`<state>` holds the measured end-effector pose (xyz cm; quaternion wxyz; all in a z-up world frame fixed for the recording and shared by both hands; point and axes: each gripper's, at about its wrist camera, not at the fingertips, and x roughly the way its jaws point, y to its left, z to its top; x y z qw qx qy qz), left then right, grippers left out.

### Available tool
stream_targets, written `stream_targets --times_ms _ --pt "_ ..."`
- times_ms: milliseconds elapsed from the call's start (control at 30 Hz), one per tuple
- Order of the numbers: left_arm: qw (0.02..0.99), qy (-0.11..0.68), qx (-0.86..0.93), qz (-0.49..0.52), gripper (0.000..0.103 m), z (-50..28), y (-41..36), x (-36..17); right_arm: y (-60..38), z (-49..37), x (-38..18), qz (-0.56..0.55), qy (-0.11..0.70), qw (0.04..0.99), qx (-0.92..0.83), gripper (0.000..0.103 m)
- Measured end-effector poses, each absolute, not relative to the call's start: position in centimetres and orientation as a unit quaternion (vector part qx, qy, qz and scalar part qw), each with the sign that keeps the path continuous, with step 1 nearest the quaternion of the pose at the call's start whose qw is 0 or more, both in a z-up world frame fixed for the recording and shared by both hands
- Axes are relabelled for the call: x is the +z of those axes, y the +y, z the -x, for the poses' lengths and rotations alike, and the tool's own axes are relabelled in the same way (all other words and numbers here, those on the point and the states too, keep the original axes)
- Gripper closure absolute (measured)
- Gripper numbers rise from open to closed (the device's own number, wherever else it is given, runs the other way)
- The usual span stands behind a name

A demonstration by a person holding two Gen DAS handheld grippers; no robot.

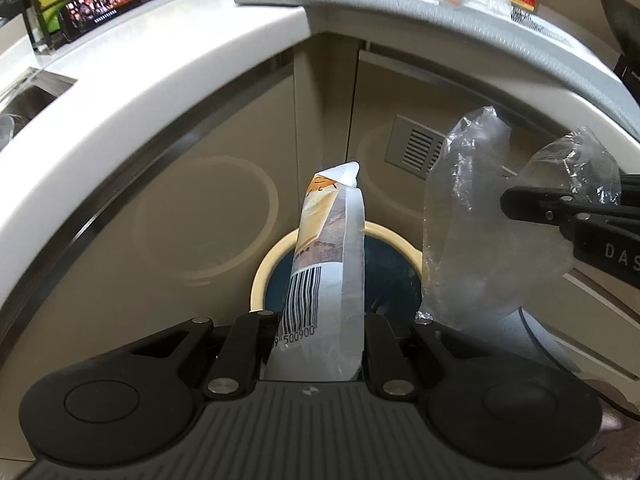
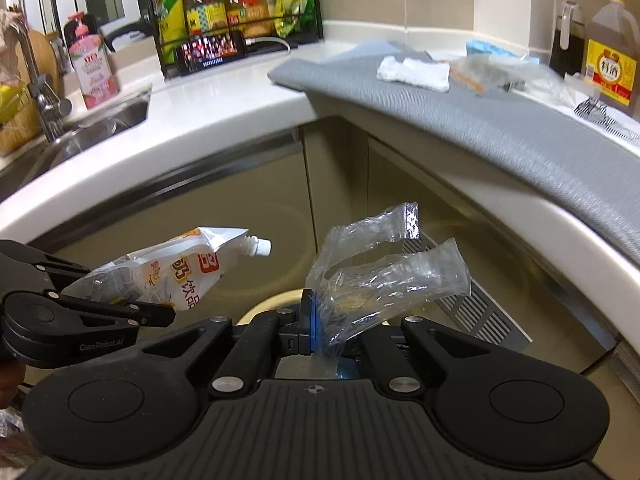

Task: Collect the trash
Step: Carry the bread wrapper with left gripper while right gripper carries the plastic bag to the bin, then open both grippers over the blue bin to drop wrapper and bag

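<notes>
My left gripper is shut on a white drink pouch with a barcode and a screw cap, held over a round cream-rimmed bin on the floor. The pouch also shows in the right wrist view, held by the left gripper. My right gripper is shut on a crumpled clear plastic bag, also above the bin rim. In the left wrist view the right gripper holds the clear bag at the right.
A white counter curves overhead with a grey mat. On the mat lie a white tissue and clear wrappers. A sink, a condiment rack and sauce bottles stand on the counter. Cabinet doors are behind the bin.
</notes>
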<state>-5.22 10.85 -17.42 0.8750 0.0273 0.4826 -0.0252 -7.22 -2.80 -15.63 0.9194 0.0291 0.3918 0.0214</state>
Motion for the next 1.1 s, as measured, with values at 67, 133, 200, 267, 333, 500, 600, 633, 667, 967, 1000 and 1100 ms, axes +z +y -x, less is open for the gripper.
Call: stream_targets --times_ms 67,133,200,267,333,500,600,633,667,967,1000,1100 --pt "0.871 0.489 -0.027 -0.027 0.089 4.8 10.8 -18.0 -2.8 6.8 -16.3 -0.028 0.401 0.915 0.022 0.102" --pt "0.867 0.496 -0.027 -0.027 0.089 4.2 10.7 -18.7 -2.8 6.3 -17.0 -0.026 0.410 0.911 0.022 0.102" --pt "0.863 0.504 -0.027 -0.027 0.089 3.7 10.7 -19.4 -2.9 5.8 -17.8 -0.024 0.420 0.907 0.023 0.102" --pt "0.859 0.511 -0.027 -0.027 0.089 3.1 10.7 -20.1 -2.9 5.4 -18.5 -0.023 0.429 0.903 0.024 0.102" --pt "0.855 0.518 -0.025 -0.028 0.089 2.6 10.7 -20.8 -2.8 4.9 -19.3 -0.022 0.438 0.898 0.025 0.102" --pt "0.845 0.534 -0.022 -0.026 0.089 1.3 10.8 -22.4 -2.7 3.8 -21.2 -0.018 0.461 0.887 0.026 0.102" --pt "0.838 0.545 -0.022 -0.025 0.089 0.7 10.7 -23.4 -2.8 3.2 -22.3 -0.017 0.474 0.880 0.025 0.102" --pt "0.836 0.548 -0.022 -0.025 0.089 0.5 10.6 -23.7 -2.9 3.0 -22.7 -0.017 0.478 0.878 0.024 0.102" --pt "0.833 0.552 -0.022 -0.026 0.089 0.3 10.6 -24.0 -2.9 2.8 -23.1 -0.018 0.482 0.876 0.023 0.102" --pt "0.815 0.578 -0.028 -0.021 0.089 -1.8 10.9 -26.3 -2.9 0.9 -26.0 -0.016 0.511 0.859 0.019 0.102" --pt "0.813 0.582 -0.028 -0.020 0.089 -2.0 11.0 -26.5 -2.9 0.5 -26.2 -0.015 0.514 0.858 0.019 0.102" --pt "0.805 0.592 -0.031 -0.017 0.089 -2.5 11.2 -27.6 -2.9 -0.2 -27.0 -0.014 0.523 0.852 0.017 0.102"
